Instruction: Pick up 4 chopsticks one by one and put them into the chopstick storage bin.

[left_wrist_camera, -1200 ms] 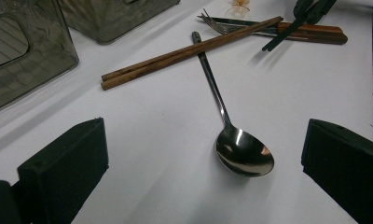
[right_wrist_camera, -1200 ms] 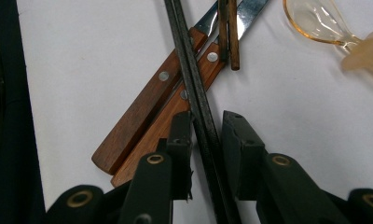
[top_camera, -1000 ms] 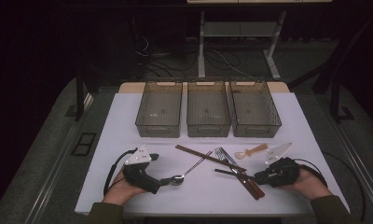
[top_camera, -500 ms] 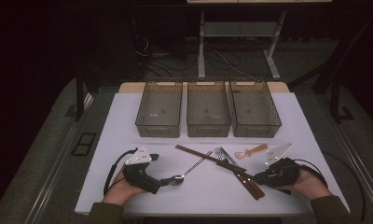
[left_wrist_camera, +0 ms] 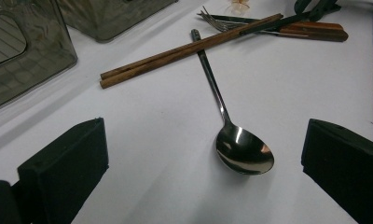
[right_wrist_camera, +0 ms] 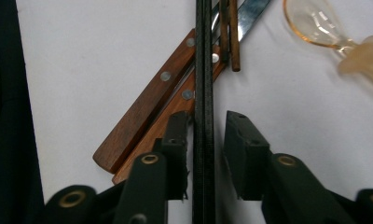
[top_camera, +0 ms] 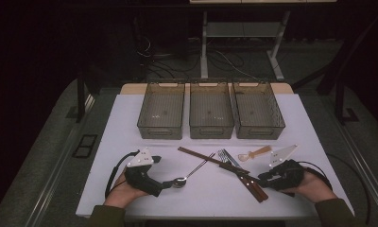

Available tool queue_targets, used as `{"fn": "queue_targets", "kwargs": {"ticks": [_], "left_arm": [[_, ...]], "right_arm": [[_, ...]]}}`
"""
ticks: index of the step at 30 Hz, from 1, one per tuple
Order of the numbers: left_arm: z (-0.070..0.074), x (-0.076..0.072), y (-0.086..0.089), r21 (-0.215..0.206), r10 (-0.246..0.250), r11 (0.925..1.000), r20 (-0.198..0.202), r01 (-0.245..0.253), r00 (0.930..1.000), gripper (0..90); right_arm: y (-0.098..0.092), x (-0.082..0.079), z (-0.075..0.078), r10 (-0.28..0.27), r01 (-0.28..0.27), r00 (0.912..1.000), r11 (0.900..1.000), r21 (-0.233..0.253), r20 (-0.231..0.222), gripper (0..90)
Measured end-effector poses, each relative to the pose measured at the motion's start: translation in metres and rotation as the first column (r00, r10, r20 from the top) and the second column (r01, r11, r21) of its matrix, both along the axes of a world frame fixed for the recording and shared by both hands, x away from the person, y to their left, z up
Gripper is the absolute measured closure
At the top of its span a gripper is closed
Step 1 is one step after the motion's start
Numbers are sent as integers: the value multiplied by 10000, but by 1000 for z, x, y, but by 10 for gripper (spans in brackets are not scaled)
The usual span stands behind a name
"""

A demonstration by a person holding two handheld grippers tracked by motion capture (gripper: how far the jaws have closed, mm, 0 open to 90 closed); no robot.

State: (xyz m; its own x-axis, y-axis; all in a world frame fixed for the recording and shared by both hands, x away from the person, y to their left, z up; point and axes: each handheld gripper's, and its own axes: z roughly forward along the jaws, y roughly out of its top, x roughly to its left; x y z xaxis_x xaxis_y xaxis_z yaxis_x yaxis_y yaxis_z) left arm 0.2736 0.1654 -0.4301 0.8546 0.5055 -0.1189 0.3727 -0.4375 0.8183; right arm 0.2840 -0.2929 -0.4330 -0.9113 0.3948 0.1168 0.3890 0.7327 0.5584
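Three smoky see-through plastic bins point(top_camera: 159, 130) side by side at the back of the white desk point(top_camera: 130, 123), and a scatter of cutlery in front of them. Down at the near left edge, the left gripper point(top_camera: 170, 183), low over the desk, fingers point(left_wrist_camera: 63, 163) released and spread wide. Dead between them, flat on the desk, the shiny long-handled steel spoon point(left_wrist_camera: 244, 151): bowl up and nearest the gripper, untouched on either side, handle running away toward the middle. Handle tip tucked right against the pair of brown wooden chopsticks point(left_wrist_camera: 184, 49), laid slantwise across the centre. Just past those, a silver metal fork point(top_camera: 223, 154), and beside it two flat brown wooden handles with metal rivets point(right_wrist_camera: 142, 126), one overlapping the other. Over on the near right, the right gripper point(top_camera: 262, 178), held in a hand at desk level, nosed up to that pile. Fingers point(right_wrist_camera: 243, 149) here only slightly parted, bracketing a thin straight black stick point(right_wrist_camera: 203, 70): one finger hard up beside it, the other with a sliver of a gap, so not clenched. Stick straight ahead from the gripper, across the riveted handles. Off to one side, well apart from the grip, a clear amber plastic spoon point(right_wrist_camera: 315, 23), bowl toward the wooden handles.
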Motion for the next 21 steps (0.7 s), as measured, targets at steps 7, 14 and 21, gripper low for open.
{"fn": "queue_targets", "kwargs": {"ticks": [7,14,21], "left_arm": [[0,0,0,27,-34,10000,19,34,10000,0],[0,0,1,11,0,10000,8,0,10000,0],[0,0,1,-7,19,10000,-18,-19,10000,0]], "right_arm": [[-11,-3,7,-577,577,9983,9963,641,-18,619],[-30,-10,12,-1151,1115,9928,9894,934,340,673],[-40,-18,11,-1178,1142,9924,9892,923,353,741]]}}
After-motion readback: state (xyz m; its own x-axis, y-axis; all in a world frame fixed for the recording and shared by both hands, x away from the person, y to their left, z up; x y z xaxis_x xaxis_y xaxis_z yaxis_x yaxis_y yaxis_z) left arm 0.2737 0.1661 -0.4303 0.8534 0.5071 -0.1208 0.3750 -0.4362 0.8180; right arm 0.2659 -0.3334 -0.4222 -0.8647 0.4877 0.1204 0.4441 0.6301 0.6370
